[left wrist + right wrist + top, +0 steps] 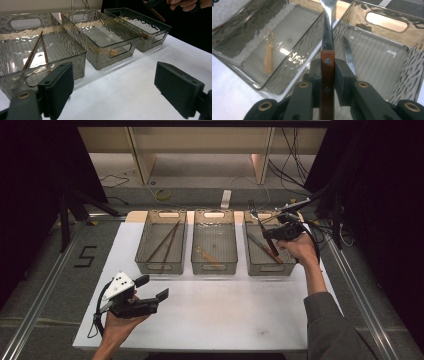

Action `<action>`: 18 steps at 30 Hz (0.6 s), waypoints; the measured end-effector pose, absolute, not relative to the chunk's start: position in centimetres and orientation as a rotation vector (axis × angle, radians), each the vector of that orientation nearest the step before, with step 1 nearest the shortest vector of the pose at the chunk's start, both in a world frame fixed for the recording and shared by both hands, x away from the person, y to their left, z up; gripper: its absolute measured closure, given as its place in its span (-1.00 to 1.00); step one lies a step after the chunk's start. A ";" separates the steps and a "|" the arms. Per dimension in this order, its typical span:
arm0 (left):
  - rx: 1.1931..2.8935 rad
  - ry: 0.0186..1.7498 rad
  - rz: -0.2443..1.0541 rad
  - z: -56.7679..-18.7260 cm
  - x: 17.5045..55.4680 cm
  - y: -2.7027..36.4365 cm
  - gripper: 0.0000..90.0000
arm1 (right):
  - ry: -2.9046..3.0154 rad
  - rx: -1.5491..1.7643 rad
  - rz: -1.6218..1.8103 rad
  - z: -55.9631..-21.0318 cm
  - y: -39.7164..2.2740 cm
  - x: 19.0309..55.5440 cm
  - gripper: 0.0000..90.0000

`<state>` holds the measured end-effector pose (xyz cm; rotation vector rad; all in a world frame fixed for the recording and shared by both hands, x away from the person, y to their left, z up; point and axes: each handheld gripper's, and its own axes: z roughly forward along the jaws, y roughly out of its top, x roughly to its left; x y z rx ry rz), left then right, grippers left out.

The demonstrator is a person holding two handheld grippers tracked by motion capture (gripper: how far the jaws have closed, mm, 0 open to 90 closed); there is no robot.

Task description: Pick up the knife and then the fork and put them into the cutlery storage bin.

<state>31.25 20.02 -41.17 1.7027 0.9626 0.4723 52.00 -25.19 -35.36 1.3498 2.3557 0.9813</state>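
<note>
Three clear grey bins stand in a row at the back of the white table (215, 310). The left bin (145, 240) holds a pair of brown chopsticks (165, 242) (32, 53). In the middle bin (214, 268) lies a pale spoon (205, 254) (268, 57). A wooden-handled knife (265, 247) (348, 55) rests in the right bin (270, 270). My right gripper (270, 234) (327, 65) hovers over that bin, shut on the wooden handle of a steel fork (253, 207) (327, 37). Near the table's front left, my left gripper (152, 287) (125, 87) stands open and holds nothing.
Beyond the table are a shelf frame, loose cables (162, 195) and a white power strip (226, 198) on the floor. A taped "5" (86, 256) marks the grey surface at the left. Metal rails run along both sides of the table.
</note>
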 end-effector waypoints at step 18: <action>1.703 0.960 0.472 -41.1 31.2 20.0 -0.65 | 2.321 1.406 0.942 -36.5 -25.5 53.0 0.72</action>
